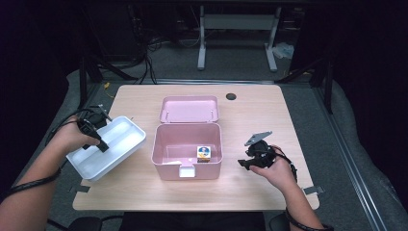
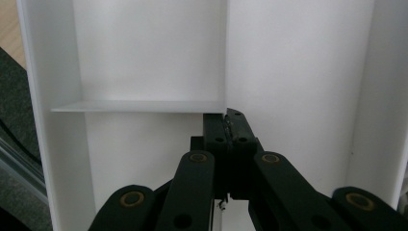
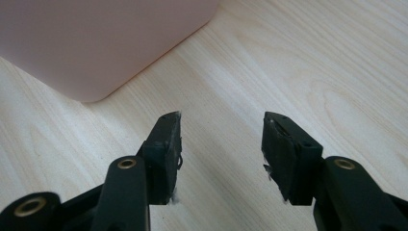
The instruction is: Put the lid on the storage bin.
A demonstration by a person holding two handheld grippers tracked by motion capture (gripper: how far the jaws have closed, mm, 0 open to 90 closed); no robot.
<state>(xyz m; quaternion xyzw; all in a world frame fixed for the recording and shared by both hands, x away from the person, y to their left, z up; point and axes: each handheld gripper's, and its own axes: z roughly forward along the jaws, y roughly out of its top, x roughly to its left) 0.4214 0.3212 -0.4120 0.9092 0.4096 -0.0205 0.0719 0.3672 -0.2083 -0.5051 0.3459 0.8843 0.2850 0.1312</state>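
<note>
A white divided tray [image 1: 122, 137] is tilted over the table's left edge. My left gripper [image 1: 102, 146] is shut on its inner dividing wall. In the left gripper view the jaws [image 2: 228, 122] pinch that thin wall [image 2: 226, 57] where a cross partition meets it, and the tray's compartments [image 2: 298, 72] look bare. An open pink box [image 1: 166, 154] stands mid-table with its lid [image 1: 189, 109] lying behind it. Inside it sit a small printed cube [image 1: 203, 153] and a white piece [image 1: 175, 162]. My right gripper [image 1: 248, 162] is open to the box's right, with wood between its jaws [image 3: 221, 134] and the box corner [image 3: 96, 43] ahead.
The light wooden tabletop [image 1: 250, 110] has a black round cap [image 1: 231, 96] near its far edge. Grey padded floor surrounds the table. A white metal frame [image 1: 238, 29] and cables stand behind it in the dark.
</note>
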